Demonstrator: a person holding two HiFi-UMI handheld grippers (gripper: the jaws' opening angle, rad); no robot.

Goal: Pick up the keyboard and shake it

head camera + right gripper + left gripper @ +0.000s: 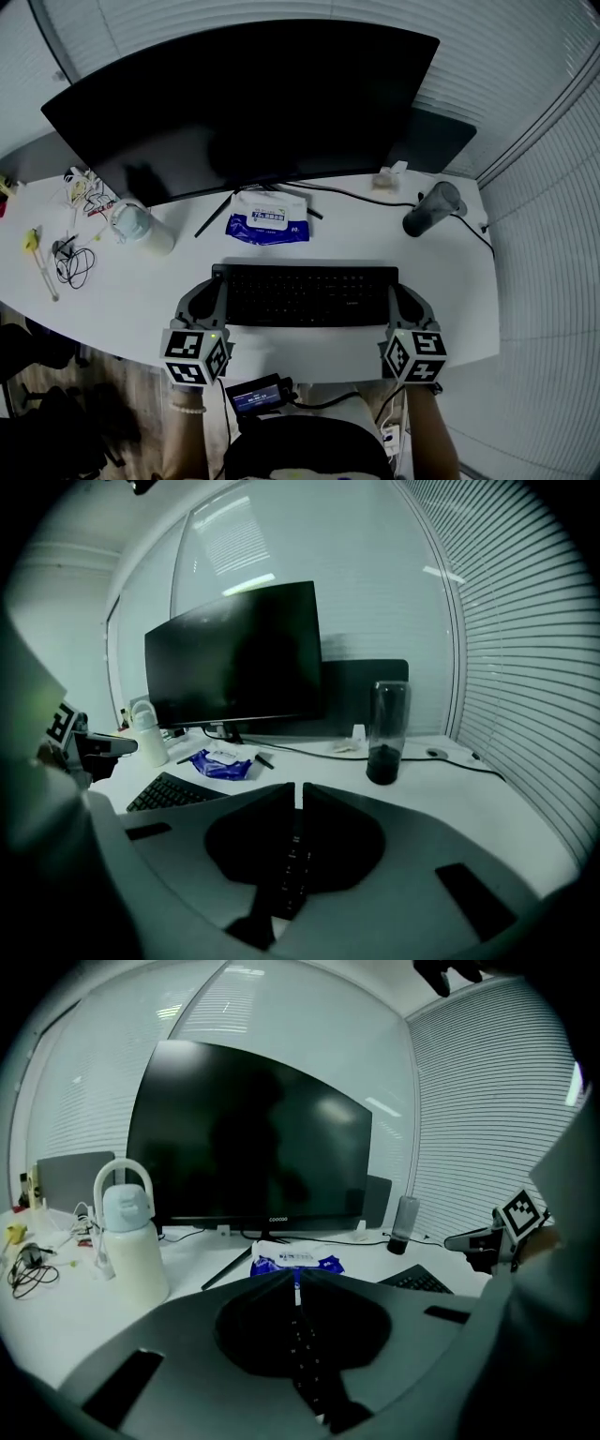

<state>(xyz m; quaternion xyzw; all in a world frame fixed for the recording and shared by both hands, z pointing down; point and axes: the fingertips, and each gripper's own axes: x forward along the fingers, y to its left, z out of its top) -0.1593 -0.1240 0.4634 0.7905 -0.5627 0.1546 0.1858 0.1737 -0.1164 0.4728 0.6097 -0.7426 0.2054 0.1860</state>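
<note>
Gripping the keyboard (309,293) by its two short ends, we are clenching the left tongs (216,292) on its left edge and the right tongs (397,298) on its right edge. In each gripper view the jaws are standing almost together, with the thin edge and a row of keys showing between them. For a good shake, we are judging that both grips need to be equally firm and the two hands need to be working level and in time. A thin slab pinched only at its rims is likely to be twisting or slipping if one side is leading. We are also planning short strokes, because a wipes pack (268,221) is lying just behind the keyboard under the monitor (244,94). A pale bottle (141,228) is standing off to the left and a dark tumbler (433,208) off to the right. The keyboard is spanning straight between the tongs, near the front edge of the desk (131,300); whether it is resting on the surface or hanging just clear of it we are not managing to tell.
</note>
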